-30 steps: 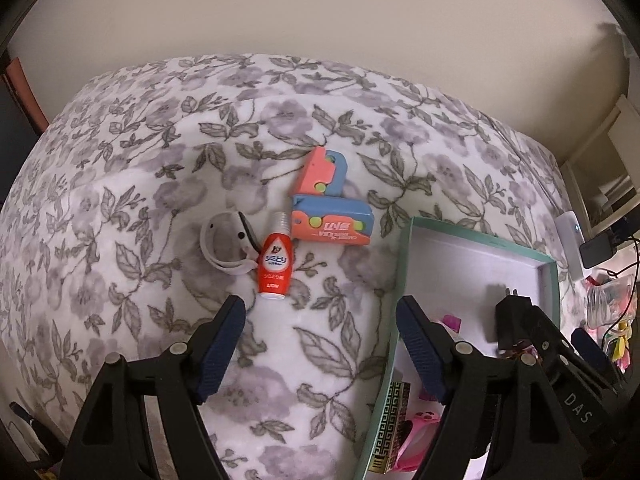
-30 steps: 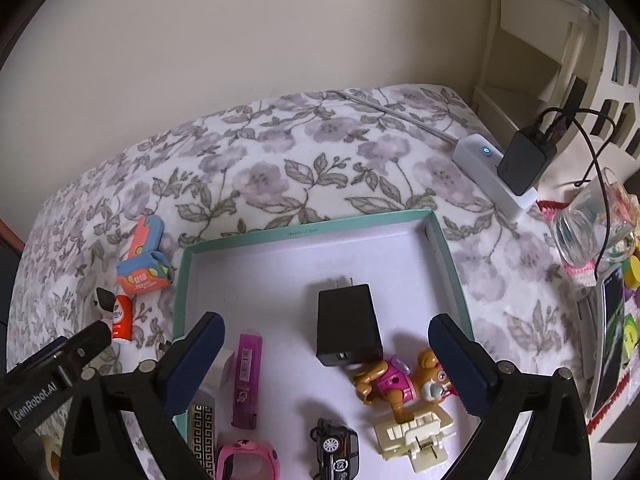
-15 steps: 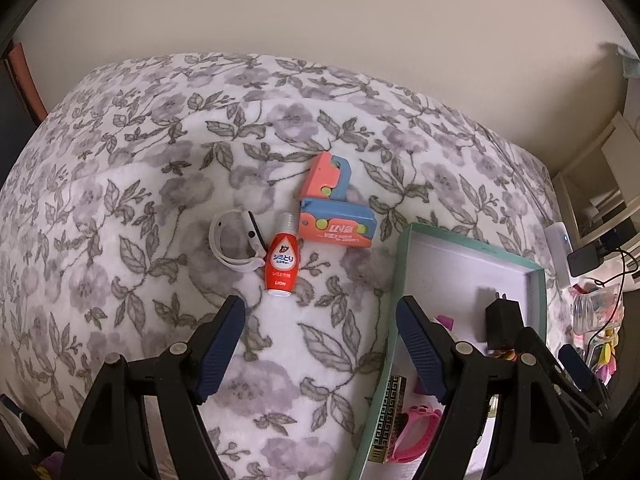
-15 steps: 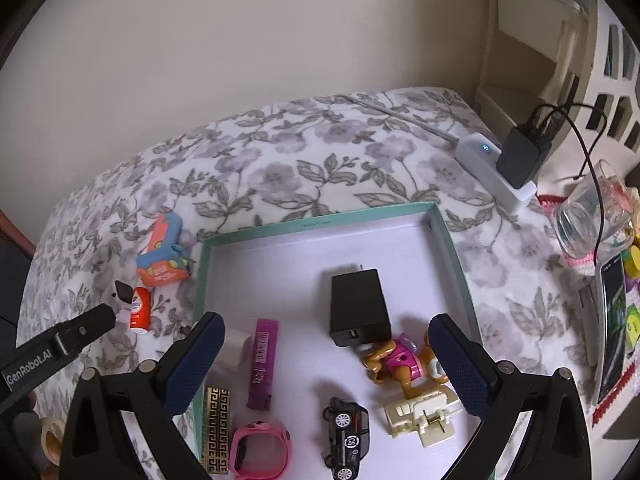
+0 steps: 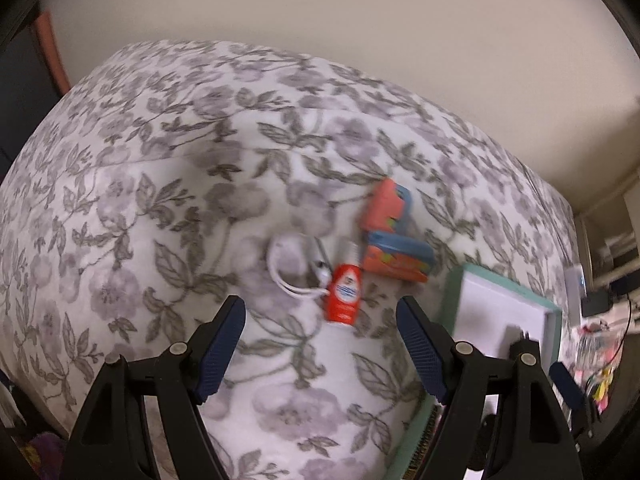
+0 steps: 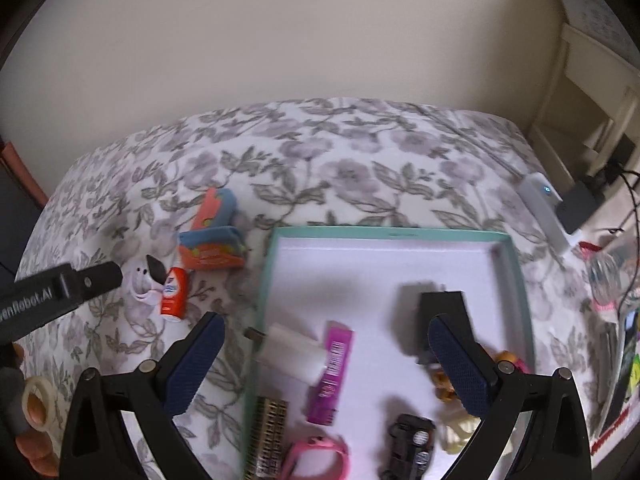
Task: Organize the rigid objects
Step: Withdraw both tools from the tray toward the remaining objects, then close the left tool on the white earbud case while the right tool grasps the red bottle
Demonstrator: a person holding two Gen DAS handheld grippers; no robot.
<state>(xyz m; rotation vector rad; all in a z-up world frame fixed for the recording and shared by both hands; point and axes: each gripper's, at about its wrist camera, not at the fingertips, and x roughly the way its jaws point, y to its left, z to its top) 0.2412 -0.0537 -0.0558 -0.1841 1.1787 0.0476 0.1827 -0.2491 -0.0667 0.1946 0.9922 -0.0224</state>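
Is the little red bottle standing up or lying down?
Lying down. The red bottle rests flat on the floral cover, its cap end beside the white ring, outside the teal tray.
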